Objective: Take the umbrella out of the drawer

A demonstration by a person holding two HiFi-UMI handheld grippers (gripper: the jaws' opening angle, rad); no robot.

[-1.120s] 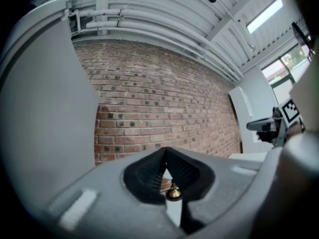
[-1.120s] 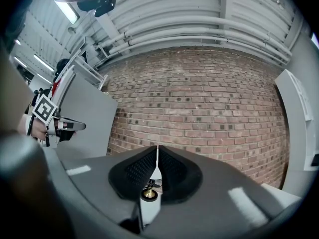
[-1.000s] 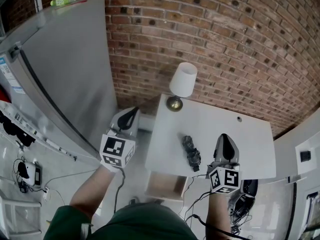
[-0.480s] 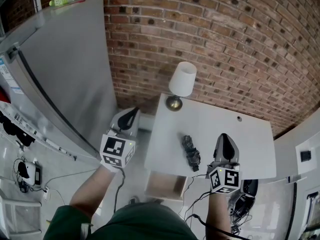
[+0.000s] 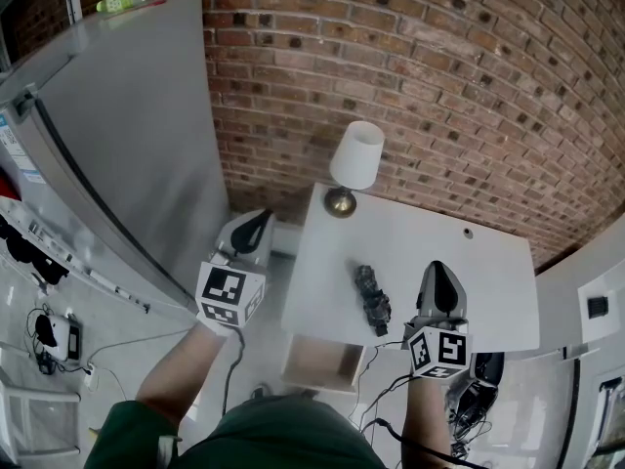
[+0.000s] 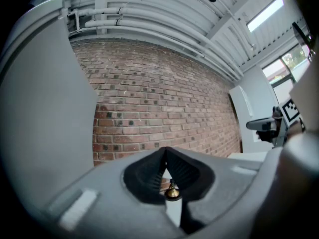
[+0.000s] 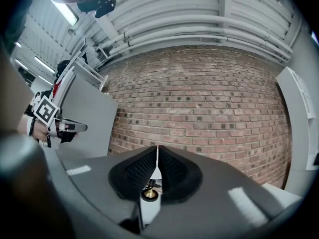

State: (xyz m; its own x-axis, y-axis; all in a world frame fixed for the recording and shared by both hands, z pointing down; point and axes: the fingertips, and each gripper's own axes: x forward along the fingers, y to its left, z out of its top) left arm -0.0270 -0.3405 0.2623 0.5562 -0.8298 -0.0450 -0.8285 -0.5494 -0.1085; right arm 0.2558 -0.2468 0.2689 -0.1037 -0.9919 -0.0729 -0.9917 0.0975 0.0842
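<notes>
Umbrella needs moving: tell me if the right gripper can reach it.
Probably yes: the umbrella lies bare on the table beside the right gripper, nothing between them; its shut jaws must open first.

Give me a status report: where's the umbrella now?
Left hand-held gripper and right hand-held gripper shut, empty. Small black folded umbrella lies on white table; drawer below open. Nothing blocks it.

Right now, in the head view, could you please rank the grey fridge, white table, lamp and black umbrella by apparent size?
1. grey fridge
2. white table
3. lamp
4. black umbrella, lying on the table

The lamp stands up nearer the camera than the umbrella, so that last pair is less sure.
</notes>
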